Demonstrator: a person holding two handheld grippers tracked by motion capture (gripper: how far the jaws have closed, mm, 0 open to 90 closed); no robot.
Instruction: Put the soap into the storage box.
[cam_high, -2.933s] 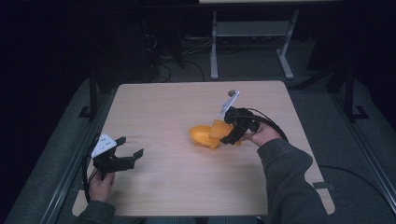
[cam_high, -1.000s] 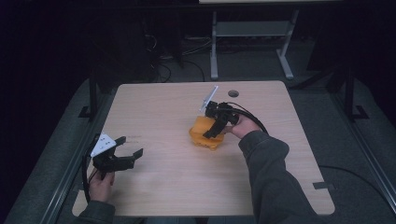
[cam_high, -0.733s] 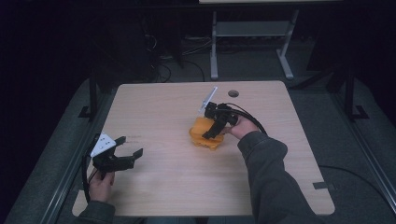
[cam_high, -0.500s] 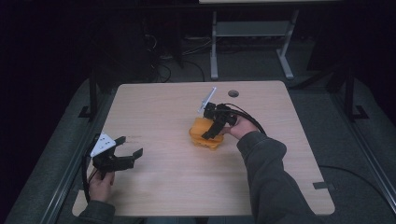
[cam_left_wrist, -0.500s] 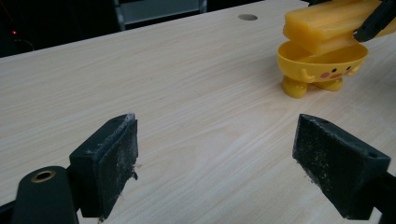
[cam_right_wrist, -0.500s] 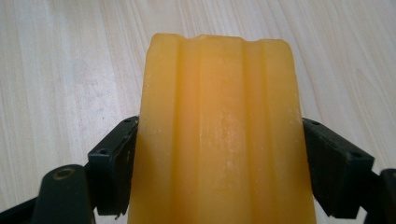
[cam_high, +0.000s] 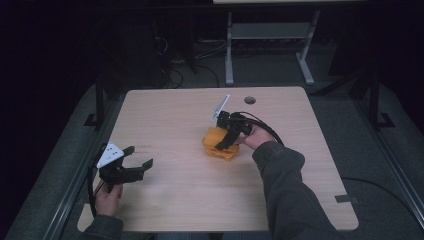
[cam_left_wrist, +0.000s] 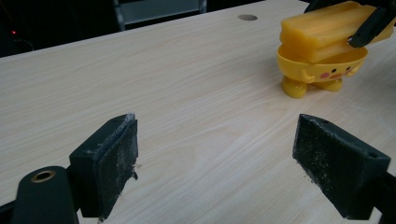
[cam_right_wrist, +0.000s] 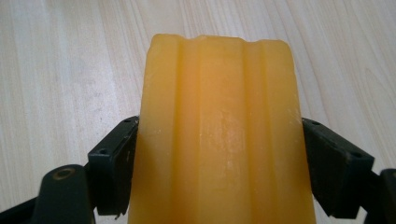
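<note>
A yellow ridged block (cam_high: 214, 135) rests across the top of a small yellow bowl (cam_high: 221, 152) with a face and little feet, at the middle of the wooden table (cam_high: 170, 110). My right gripper (cam_high: 223, 145) is shut on the block; in the right gripper view the block (cam_right_wrist: 219, 130) sits between both jaws of this gripper (cam_right_wrist: 219, 163). My left gripper (cam_high: 140, 156) rests near the front left corner, open with nothing in it. From the left gripper view, the left gripper (cam_left_wrist: 229, 163) faces the block (cam_left_wrist: 322, 28) and bowl (cam_left_wrist: 322, 63) far off.
A round hole (cam_high: 250, 100) is in the table's far side. A grey metal stand (cam_high: 265, 30) and cables lie on the dark floor behind. Bare wood stretches between the two grippers.
Since 2.9 s ago my right gripper has moved left and now sits over the bowl with the block. Over the last second nothing has visibly shifted. The left gripper has stayed put.
</note>
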